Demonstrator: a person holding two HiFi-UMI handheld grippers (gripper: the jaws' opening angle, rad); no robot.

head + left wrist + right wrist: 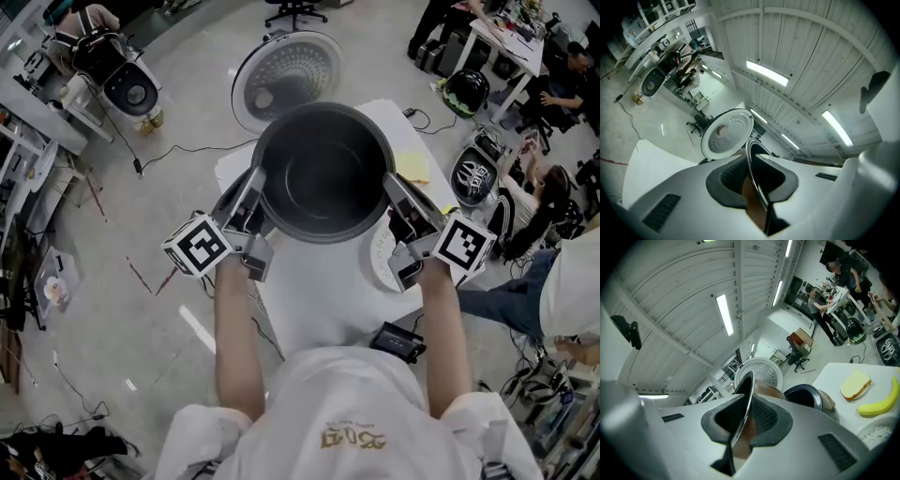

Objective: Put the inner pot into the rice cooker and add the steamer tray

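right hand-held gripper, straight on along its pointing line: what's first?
The right hand-held gripper is shut on the inner pot's rim, so the pot travels with it. Beyond that, the rice cooker's raised lid looks first in line, though depth is unclear.

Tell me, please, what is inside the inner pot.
Nothing: the head view looks into the inner pot and shows a bare dark bottom and walls. Only the near wall's inside is hidden behind its rim.

The left tongs [757, 180] pinch the thin rim of the inner pot [754, 149] edge-on between their dark pads, and just beyond them to the left stands the rice cooker's open lid [727, 133], over a white surface [651, 164].
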